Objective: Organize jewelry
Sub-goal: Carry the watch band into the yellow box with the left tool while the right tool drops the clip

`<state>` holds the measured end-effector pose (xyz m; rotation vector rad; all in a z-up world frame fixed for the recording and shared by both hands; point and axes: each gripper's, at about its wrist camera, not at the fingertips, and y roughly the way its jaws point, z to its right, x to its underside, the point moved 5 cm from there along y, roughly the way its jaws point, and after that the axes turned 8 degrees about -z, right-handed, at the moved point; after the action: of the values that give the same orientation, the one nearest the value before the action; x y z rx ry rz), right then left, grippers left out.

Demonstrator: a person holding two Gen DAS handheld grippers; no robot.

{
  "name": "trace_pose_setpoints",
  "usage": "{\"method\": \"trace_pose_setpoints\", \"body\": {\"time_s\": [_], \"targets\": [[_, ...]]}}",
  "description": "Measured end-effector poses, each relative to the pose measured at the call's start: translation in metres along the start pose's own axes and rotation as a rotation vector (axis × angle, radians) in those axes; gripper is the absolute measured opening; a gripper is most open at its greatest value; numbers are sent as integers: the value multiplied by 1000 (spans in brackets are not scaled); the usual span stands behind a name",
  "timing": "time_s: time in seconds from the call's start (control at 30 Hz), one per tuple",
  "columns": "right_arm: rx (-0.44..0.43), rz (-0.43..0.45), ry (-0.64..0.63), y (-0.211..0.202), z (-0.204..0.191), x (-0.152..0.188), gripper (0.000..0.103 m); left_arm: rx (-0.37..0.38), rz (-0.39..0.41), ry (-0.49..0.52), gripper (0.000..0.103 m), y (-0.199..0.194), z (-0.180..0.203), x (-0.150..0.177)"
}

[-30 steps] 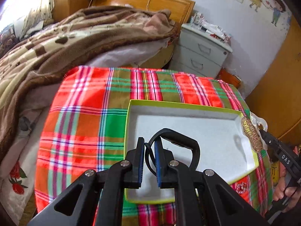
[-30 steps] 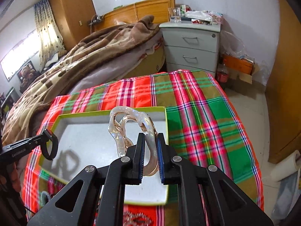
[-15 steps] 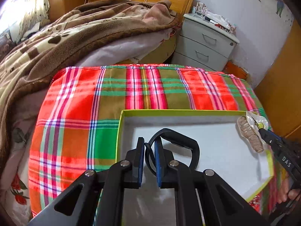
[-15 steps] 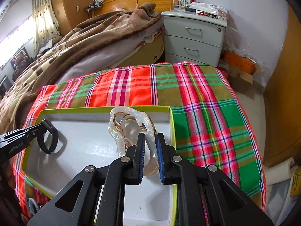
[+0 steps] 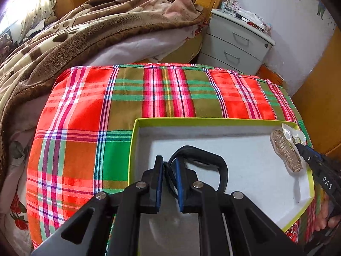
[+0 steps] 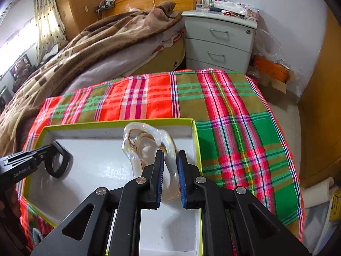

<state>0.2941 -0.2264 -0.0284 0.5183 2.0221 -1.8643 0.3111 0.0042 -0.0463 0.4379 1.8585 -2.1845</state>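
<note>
**Two pieces poised over the box**

Left wrist view first: the left gripper (image 5: 169, 183) has its blue pads narrowed on a black bangle (image 5: 202, 160), a thick squared-off loop that stands up between them, hanging over the left half of the white-lined box (image 5: 191, 121). The box has a yellow-green rim and sits on a red-and-green plaid cloth (image 5: 85, 117) spread over the table, with a brown blanket (image 5: 85, 32) heaped on the bed behind.

Moving rightward, the right wrist view shows the right gripper (image 6: 170, 177) pinching a clear bagged piece (image 6: 149, 147), glossy plastic with something gold-toned inside (what exactly, I cannot tell). It hangs over the right side of the box, near the right-hand rim. The box floor between the two pieces looks bare. A grey nightstand (image 6: 219, 40) stands further right.

To set these down well, I would judge: lower each piece until it touches the lining before easing the pads apart, so nothing drops or bounces. Keep the bangle well left and the bagged piece clear of the rim, since the soft plastic could catch on the edge or cling to a pad on release. Lift straight up afterwards.
</note>
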Motion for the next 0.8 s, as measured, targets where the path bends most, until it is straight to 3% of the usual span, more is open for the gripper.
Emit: {"method": "trace_pose_setpoints", "body": {"time_s": [0.3, 0.47, 0.63, 0.8], "targets": [[3, 42, -12, -12, -4, -1, 18, 20, 11, -10, 25, -7, 1, 0], [4, 74, -18, -25, -6, 2, 30, 28, 35, -6, 34, -22, 3, 3], [-12, 115, -15, -46, -9, 10, 31, 39, 87, 13, 42, -45, 7, 16], [-50, 155, -14, -68, -13, 27, 31, 75, 112, 5, 43, -69, 4, 35]]}}
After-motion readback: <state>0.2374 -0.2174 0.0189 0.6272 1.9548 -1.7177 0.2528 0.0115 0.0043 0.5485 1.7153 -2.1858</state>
